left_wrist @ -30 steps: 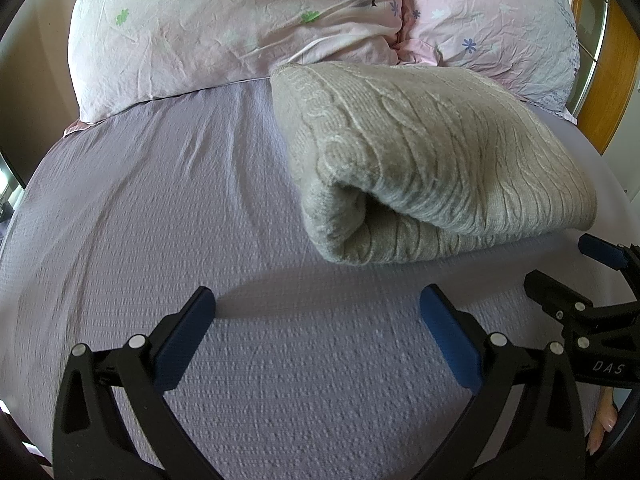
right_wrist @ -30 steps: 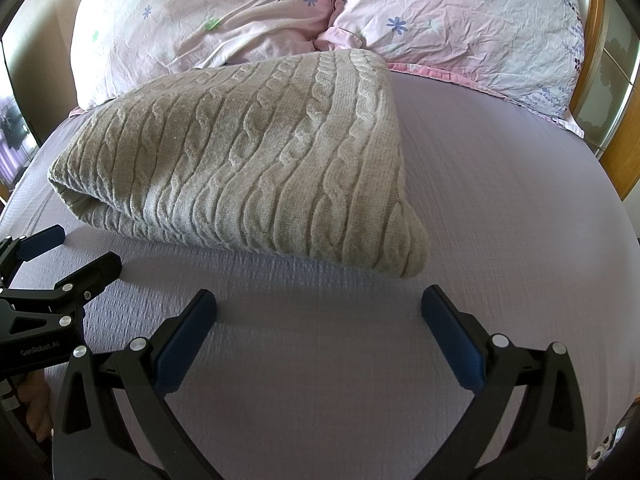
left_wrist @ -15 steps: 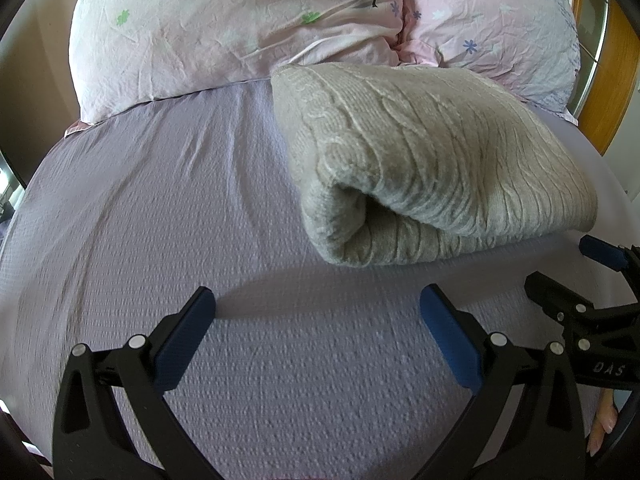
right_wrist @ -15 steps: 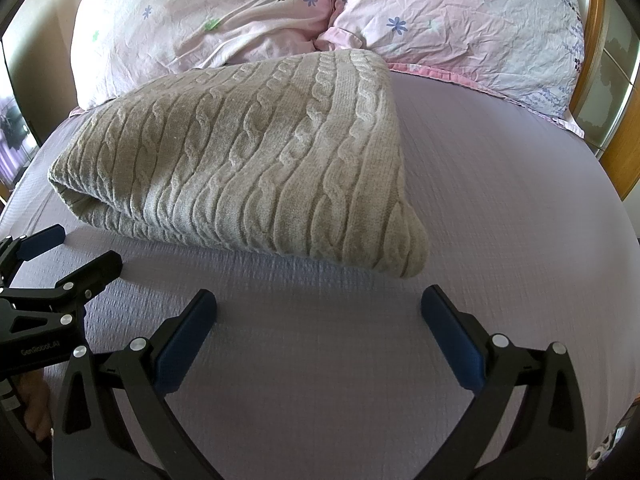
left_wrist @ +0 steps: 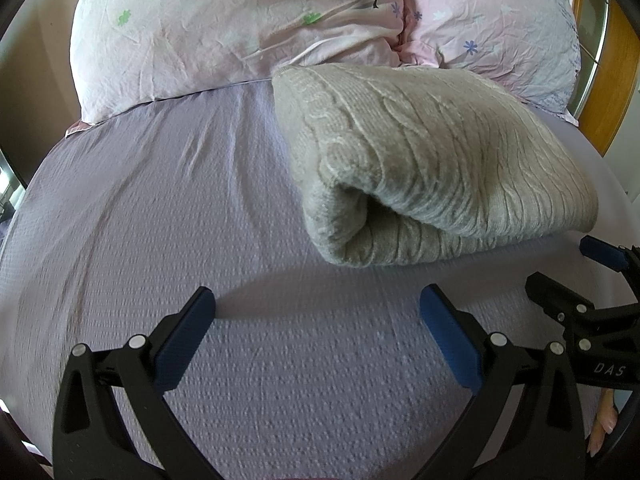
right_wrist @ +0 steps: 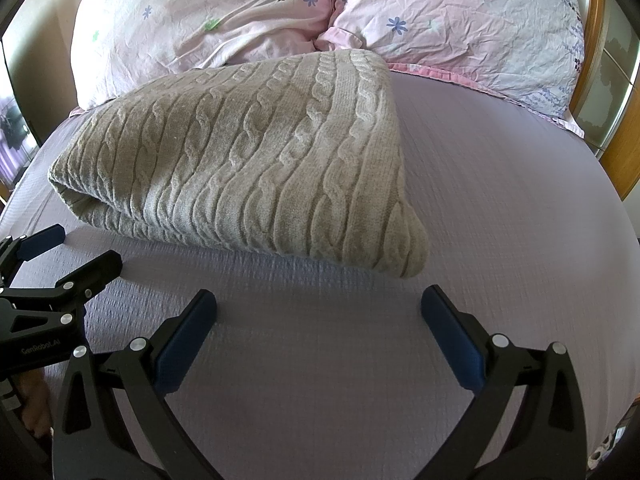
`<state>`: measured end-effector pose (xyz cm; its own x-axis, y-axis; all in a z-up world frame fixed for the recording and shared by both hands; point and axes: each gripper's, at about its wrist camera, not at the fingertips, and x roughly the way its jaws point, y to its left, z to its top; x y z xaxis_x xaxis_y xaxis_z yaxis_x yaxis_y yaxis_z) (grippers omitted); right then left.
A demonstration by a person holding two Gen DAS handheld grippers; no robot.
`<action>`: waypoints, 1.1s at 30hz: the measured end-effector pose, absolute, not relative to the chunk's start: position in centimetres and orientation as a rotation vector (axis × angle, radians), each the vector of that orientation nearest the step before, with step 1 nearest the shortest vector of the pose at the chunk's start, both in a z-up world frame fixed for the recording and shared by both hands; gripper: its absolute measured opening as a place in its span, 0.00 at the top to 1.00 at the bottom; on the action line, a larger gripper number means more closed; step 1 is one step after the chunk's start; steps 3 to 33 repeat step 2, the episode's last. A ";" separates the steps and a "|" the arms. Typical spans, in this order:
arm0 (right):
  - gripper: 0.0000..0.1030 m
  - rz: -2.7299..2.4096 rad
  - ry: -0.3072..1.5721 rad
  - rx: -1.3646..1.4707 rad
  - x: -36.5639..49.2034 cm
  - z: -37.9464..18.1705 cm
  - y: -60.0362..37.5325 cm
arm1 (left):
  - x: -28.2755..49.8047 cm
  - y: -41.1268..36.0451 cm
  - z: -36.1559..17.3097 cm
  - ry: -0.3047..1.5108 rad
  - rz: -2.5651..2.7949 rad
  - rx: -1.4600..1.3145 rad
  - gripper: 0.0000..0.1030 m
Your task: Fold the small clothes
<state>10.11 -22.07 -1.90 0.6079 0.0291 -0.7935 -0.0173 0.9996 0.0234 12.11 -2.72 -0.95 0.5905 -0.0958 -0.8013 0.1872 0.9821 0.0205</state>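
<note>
A grey cable-knit sweater (left_wrist: 432, 160) lies folded into a thick bundle on the lilac bedsheet (left_wrist: 160, 220); it also shows in the right wrist view (right_wrist: 256, 172). My left gripper (left_wrist: 316, 304) is open and empty, a little in front of the bundle's near left corner. My right gripper (right_wrist: 318, 304) is open and empty, just in front of the bundle's near right corner. Each gripper shows at the edge of the other's view: the right gripper (left_wrist: 560, 268) and the left gripper (right_wrist: 76, 248).
Two pink flowered pillows (left_wrist: 240, 28) (right_wrist: 460, 28) lie behind the sweater at the head of the bed. A wooden headboard (left_wrist: 616, 80) rises at the right. The bed's edges curve away at left and right.
Almost nothing has changed. Both grippers stay open in front of the folded sweater, with only a slight drift of the views.
</note>
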 end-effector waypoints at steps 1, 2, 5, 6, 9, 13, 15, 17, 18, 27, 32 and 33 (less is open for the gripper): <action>0.01 0.027 0.917 0.014 10.1 -1.9 -22.1 | 12.1 -2.7 -1.0 0.925 -0.165 0.106 0.02; 0.01 0.027 0.917 0.014 10.1 -1.9 -22.1 | 12.1 -2.7 -1.0 0.925 -0.165 0.107 0.02; 0.01 0.027 0.917 0.014 10.1 -1.9 -22.1 | 12.1 -2.7 -1.0 0.925 -0.165 0.107 0.02; 0.01 0.027 0.917 0.014 10.1 -1.9 -22.1 | 12.1 -2.7 -1.0 0.925 -0.165 0.107 0.02; 0.01 0.027 0.917 0.014 10.1 -1.9 -22.1 | 12.1 -2.7 -1.0 0.925 -0.165 0.107 0.02; 0.01 0.027 0.917 0.014 10.1 -1.9 -22.1 | 12.1 -2.7 -1.0 0.925 -0.165 0.107 0.02; 0.01 0.027 0.917 0.014 10.1 -1.9 -22.1 | 12.1 -2.7 -1.0 0.925 -0.165 0.107 0.02; 0.01 0.027 0.917 0.014 10.1 -1.9 -22.1 | 12.1 -2.7 -1.0 0.925 -0.165 0.107 0.02; 0.01 0.027 0.917 0.014 10.1 -1.9 -22.1 | 12.1 -2.7 -1.0 0.925 -0.165 0.107 0.02; 0.01 0.027 0.917 0.014 10.1 -1.9 -22.1 | 12.1 -2.7 -1.0 0.925 -0.165 0.107 0.02; 0.01 0.027 0.917 0.014 10.1 -1.9 -22.1 | 12.1 -2.7 -1.0 0.925 -0.165 0.107 0.02; 0.01 0.027 0.917 0.014 10.1 -1.9 -22.1 | 12.1 -2.7 -1.0 0.925 -0.165 0.107 0.02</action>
